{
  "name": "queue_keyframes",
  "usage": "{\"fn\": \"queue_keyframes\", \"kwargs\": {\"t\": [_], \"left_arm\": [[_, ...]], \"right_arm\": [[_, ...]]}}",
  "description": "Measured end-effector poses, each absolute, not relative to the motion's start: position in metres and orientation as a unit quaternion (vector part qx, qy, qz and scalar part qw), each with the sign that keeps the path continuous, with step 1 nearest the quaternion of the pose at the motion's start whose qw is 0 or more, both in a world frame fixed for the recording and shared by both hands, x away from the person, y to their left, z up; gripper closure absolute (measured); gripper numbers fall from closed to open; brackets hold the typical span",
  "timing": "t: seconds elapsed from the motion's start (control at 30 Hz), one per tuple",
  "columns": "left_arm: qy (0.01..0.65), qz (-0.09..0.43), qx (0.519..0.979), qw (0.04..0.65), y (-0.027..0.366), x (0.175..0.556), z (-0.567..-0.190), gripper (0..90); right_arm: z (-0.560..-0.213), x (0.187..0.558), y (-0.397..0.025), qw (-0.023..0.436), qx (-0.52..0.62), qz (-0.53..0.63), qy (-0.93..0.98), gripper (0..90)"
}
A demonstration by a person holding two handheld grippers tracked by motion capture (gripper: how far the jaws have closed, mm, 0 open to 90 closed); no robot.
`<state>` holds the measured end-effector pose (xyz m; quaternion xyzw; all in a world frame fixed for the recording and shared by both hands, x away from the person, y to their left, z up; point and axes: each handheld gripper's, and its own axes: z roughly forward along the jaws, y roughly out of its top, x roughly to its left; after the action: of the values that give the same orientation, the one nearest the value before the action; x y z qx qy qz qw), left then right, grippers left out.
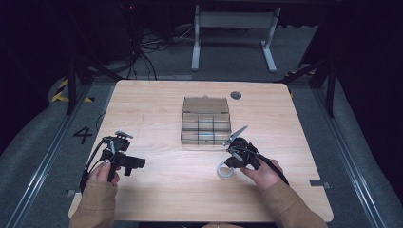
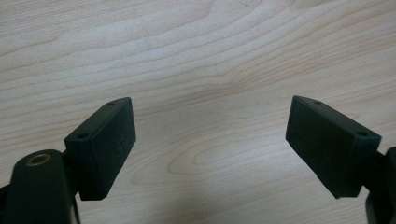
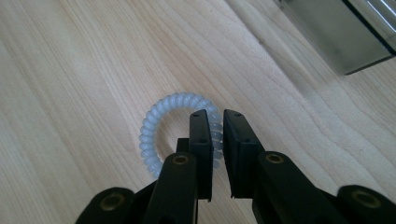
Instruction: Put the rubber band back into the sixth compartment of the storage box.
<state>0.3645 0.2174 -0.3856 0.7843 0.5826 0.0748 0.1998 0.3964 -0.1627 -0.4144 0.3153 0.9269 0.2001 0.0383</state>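
Pale bluish-white spiral hair tie [image 3: 161, 122], translucent coiled plastic, forming a closed ring. It lies flat on the wooden table [image 1: 157, 190], in the right half, nearer the near edge than the far one, well in from the right edge. One side of the ring is pinched; the rest stays round.

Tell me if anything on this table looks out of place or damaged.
Nothing stands out. The clear organizer box sits square with its lid up, and the spiral hair tie lies whole on the table, pinched by the right gripper.
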Motion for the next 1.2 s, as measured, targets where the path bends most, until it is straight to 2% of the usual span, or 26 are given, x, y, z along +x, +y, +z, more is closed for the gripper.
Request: {"fn": "queue_keyframes", "kwargs": {"t": [0.53, 1.2], "left_arm": [[0.582, 0.075, 0.784, 0.202, 0.218, 0.364, -0.386, 16.6], [0.584, 0.072, 0.784, 0.200, 0.219, 0.365, -0.386, 16.6]], "right_arm": [[-0.382, 0.398, -0.160, 0.030, 0.299, 0.201, 0.932, 82.6], [-0.359, 0.409, -0.163, 0.034, 0.293, 0.216, 0.931, 82.5]]}}
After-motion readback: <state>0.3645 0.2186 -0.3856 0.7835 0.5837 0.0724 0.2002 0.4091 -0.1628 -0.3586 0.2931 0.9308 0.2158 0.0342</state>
